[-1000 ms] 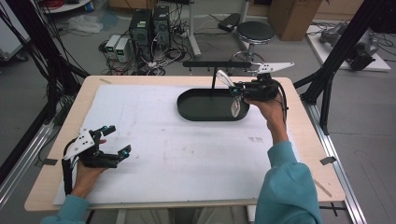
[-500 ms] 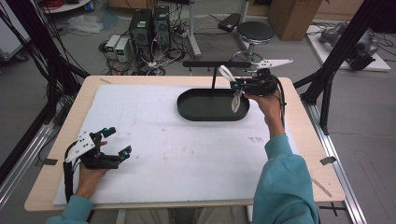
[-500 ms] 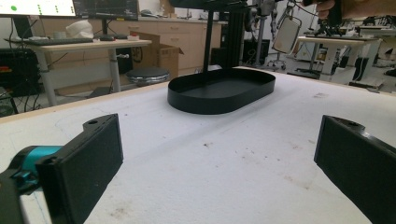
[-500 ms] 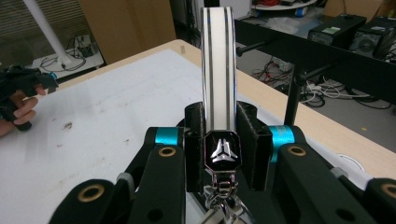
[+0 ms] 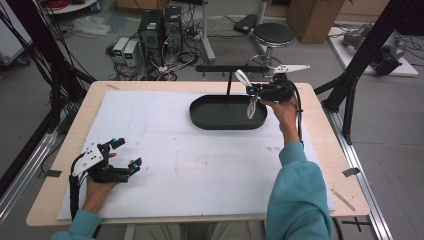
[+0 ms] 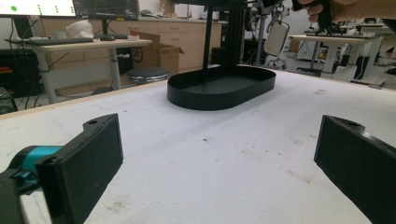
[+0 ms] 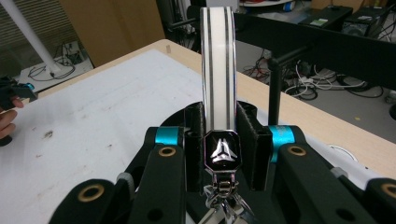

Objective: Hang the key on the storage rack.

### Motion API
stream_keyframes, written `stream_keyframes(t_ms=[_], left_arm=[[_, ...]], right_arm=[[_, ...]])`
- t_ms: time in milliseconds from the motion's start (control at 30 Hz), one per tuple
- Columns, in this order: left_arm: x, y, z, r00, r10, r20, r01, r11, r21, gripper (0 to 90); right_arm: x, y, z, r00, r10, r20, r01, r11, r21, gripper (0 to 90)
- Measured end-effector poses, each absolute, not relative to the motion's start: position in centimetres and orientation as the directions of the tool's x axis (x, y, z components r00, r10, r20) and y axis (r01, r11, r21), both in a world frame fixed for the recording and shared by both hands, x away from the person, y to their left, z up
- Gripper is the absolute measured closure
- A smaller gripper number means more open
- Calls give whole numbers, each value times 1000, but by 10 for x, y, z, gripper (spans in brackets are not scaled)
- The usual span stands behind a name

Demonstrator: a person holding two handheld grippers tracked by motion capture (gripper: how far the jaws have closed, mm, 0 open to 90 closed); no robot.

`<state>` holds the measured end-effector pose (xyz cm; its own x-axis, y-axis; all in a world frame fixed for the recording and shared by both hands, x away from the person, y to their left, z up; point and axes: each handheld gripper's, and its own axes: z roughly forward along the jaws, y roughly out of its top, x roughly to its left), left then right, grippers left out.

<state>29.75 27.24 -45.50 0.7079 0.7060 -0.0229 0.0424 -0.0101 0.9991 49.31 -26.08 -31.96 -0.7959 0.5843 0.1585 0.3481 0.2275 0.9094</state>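
My right gripper (image 5: 253, 91) hovers over the right end of a black oval tray (image 5: 210, 118), shut on a white strap (image 5: 250, 108) with two dark stripes. In the right gripper view the strap (image 7: 218, 65) stands upright between the jaws of my right gripper (image 7: 219, 127), with a black octagonal clasp (image 7: 223, 150) and metal links below it. One strap end rises toward the stand's horizontal bar (image 5: 220, 68). Low at the left of the mat, my left gripper (image 5: 126, 153) rests open with nothing in it. Its view looks past wide-apart jaws at the tray (image 6: 222, 88).
A thin post (image 5: 229, 82) rises from the tray's back and carries the black bar, which lies just beyond the strap (image 7: 327, 44). A white mat (image 5: 190, 165) covers the wooden table. Computers, cables and a stool stand on the floor behind.
The right gripper has lifted a little and drawn back toward the bar, carrying the strap with it. The left gripper has stayed where it was.
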Motion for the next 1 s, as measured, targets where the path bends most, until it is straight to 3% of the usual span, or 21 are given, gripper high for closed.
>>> stream_keyframes(t_ms=[1000], left_arm=[[297,272,-456,693,721,-23,39,-6,999,17]], right_arm=[[515,-270,-344,-730,644,229,407,141,903,744]])
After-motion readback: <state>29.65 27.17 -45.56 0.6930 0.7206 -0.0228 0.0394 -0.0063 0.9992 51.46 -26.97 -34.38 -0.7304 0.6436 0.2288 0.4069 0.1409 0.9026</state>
